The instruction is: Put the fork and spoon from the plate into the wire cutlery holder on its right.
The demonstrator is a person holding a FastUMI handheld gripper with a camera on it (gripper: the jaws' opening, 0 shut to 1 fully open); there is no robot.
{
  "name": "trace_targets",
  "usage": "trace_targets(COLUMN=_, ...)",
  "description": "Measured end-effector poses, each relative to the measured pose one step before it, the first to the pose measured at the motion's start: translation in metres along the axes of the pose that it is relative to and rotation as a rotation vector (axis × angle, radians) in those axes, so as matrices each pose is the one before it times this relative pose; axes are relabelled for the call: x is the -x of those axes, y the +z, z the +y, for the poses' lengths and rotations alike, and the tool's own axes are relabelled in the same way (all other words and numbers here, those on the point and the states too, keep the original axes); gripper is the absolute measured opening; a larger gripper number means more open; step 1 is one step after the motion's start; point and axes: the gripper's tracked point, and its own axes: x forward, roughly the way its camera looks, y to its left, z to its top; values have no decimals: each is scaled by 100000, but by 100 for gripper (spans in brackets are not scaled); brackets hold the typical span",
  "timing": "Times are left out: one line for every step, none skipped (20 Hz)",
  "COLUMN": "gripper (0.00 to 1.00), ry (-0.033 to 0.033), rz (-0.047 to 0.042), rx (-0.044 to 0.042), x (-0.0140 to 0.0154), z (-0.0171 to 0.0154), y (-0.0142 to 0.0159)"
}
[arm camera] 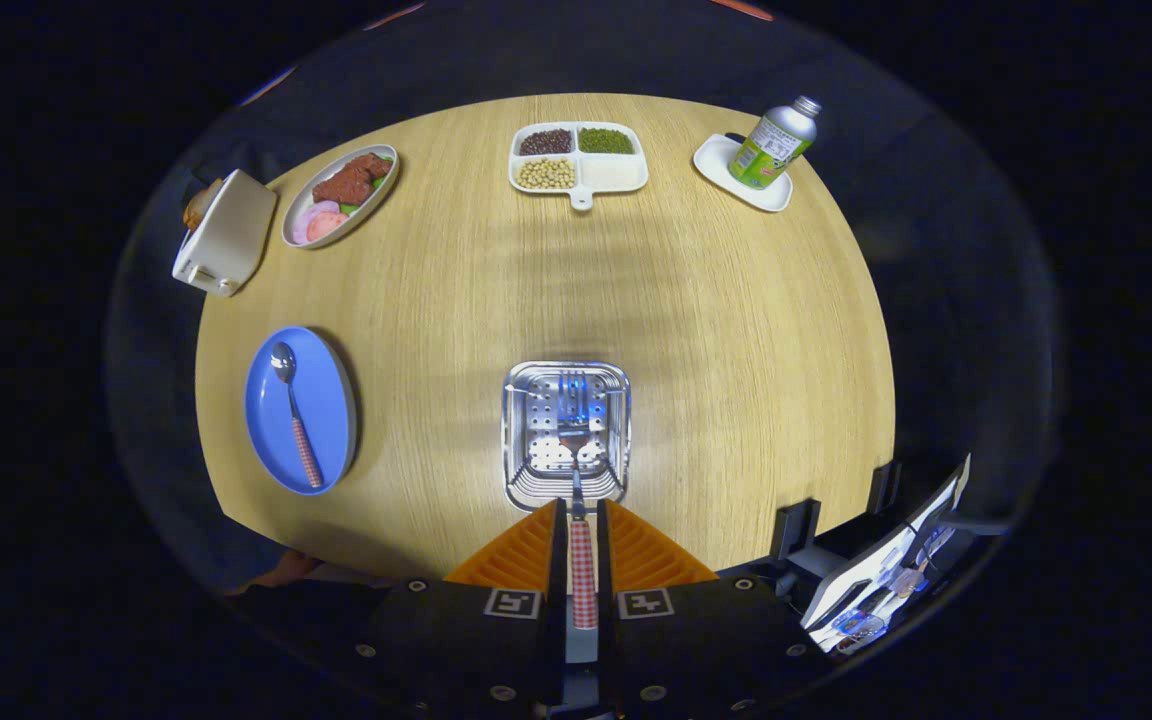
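The tool (577,520) is clenched on the fork (576,440), both fingers (526,550) pressing against its checked handle, which runs back between them toward the camera. The fork's metal neck and tines reach out just ahead of the fingertips and hang over the open top of the wire cutlery holder (516,470), a square metal basket with a perforated floor that stands on the wooden bench (716,330) directly in front of the tool. The tines point away from the tool and show against the holder's floor; whether they touch it cannot be told. Off to the left of the tool, well apart from the holder, sits the blue plate (331,420), and the spoon (294,410) lies on it with its bowl at the far end and its checked handle toward the near end. Far beyond the tool, at the bench's back edge, is a white divided tray (626,175) holding beans and grains in three of its sections. To the left of that tray is an oval dish (381,190) of food, and further left a white toaster (228,232). To the far right stands a metal bottle (776,140) on a small white plate (726,165).
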Motion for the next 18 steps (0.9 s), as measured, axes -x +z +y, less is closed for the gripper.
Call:
trace_targets(gripper=14, ry=741, rz=-1806, rx=92, x=298, z=539, y=215)
trace_targets(gripper=15, ry=951, rz=-1700, rx=57, x=282, z=705, y=238)
trace_targets(gripper=19, ry=1590, rz=-1520, rx=165, x=229, z=968, y=133)
trace_targets(gripper=20, ry=1623, rz=-748, rx=-160, x=234, z=934, y=-7)
trace_targets(gripper=29, ry=1746, rz=-646, rx=-61, x=224, z=995, y=23)
trace_targets(gripper=33, ry=1468, rz=-792, rx=-120, x=109, z=957, y=21)
trace_targets(gripper=41, ry=1124, rz=-576, rx=21, x=-32, z=975, y=-88)
trace_targets(gripper=48, ry=945, rz=-111, rx=169, x=-53, z=897, y=-179)
trace_targets(gripper=58, ry=969, rz=-27, rx=147, x=-196, z=973, y=-316)
trace_targets(gripper=63, ry=1256, rz=-78, rx=255, x=-185, z=1106, y=-206)
trace_targets(gripper=68, ry=1122, rz=32, rx=389, x=-291, z=1171, y=-232)
trace_targets(gripper=71, ry=1255, rz=-8, rx=711, x=-272, z=1170, y=-174)
trace_targets(gripper=74, ry=1158, rz=-326, rx=759, x=-359, z=1227, y=-156)
trace_targets(gripper=76, ry=1150, rz=-644, rx=860, x=-300, z=1275, y=-33)
trace_targets(gripper=78, ry=931, rz=-699, rx=969, x=-430, z=1231, y=16)
trace_targets(gripper=78, ry=657, rz=-777, rx=1097, x=-521, z=1123, y=56)
trace_targets(gripper=78, ry=635, rz=-788, rx=1618, x=-625, z=1187, y=56)
trace_targets(gripper=78, ry=165, rz=-590, rx=2017, x=-664, z=981, y=17)
